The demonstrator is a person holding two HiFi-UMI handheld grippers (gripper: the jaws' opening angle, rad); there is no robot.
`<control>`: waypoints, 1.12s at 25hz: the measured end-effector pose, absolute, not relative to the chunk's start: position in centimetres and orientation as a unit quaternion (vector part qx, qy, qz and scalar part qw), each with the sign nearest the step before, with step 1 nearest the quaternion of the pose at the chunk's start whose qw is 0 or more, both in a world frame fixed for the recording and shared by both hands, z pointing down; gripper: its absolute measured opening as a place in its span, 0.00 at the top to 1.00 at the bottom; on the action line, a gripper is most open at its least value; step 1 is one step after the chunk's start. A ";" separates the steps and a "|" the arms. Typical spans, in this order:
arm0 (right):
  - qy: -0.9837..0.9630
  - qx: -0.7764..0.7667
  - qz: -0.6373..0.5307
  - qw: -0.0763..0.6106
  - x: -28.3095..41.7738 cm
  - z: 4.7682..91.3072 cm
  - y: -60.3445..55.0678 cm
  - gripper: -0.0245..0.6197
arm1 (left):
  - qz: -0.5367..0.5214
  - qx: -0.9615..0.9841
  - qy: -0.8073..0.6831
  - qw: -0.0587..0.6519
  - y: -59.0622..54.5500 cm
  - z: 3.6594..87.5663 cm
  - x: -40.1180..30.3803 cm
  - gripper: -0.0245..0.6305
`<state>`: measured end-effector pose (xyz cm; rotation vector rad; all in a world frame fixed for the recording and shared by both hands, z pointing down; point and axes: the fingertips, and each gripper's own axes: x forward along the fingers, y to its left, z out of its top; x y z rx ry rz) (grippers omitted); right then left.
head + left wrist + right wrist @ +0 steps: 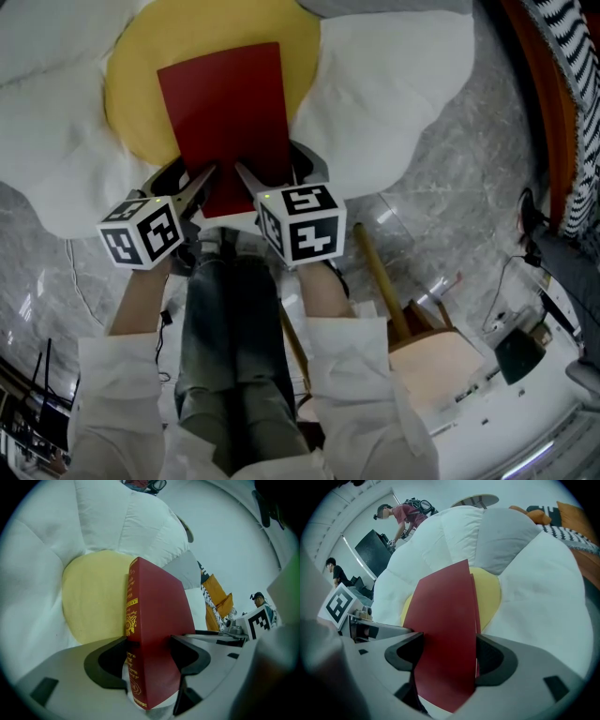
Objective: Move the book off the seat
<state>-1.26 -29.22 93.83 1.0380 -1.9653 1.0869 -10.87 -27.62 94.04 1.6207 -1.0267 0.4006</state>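
The red book (225,117) lies over the yellow middle (136,89) of the white seat (394,84). Its near edge is btw. both pairs of fingers. The left gripper (150,654) has its fingers (190,656) clamped on the spine (131,616) side. The right gripper (447,657) has its fingers (497,660) clamped on the cover. The spine has gold print, too small to read.

the book (225,117), top centre, has a smooth matt red cover with shiny gilt print on its spine. the seat (394,84) is soft white quilted cloth around a yellow cloth centre (131,89). the floor (469,187), at right, looks like glossy grey marble. the left tool (150,656) and right tool (447,656) are smooth grey plastic with matt black pads (103,663).
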 end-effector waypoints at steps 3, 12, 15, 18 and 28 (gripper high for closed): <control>-0.754 0.396 0.409 0.328 -1.4 93.0 -29.4 0.42 | 0.176 0.695 -0.436 0.543 -27.9 93.2 -11.0 0.52; -0.758 0.416 0.399 0.304 -1.4 87.0 -30.9 0.42 | 0.180 0.714 -0.436 0.517 -29.8 87.0 -11.0 0.52; -0.763 0.426 0.388 0.291 -1.2 83.8 -32.0 0.42 | 0.174 0.726 -0.438 0.500 -31.0 83.8 -10.9 0.52; -0.770 0.437 0.370 0.283 -0.6 80.0 -33.1 0.42 | 0.162 0.737 -0.438 0.488 -32.1 80.3 -10.3 0.52; -0.778 0.483 0.328 0.231 0.6 63.7 -34.3 0.42 | 0.137 0.786 -0.432 0.421 -34.0 64.0 -9.3 0.52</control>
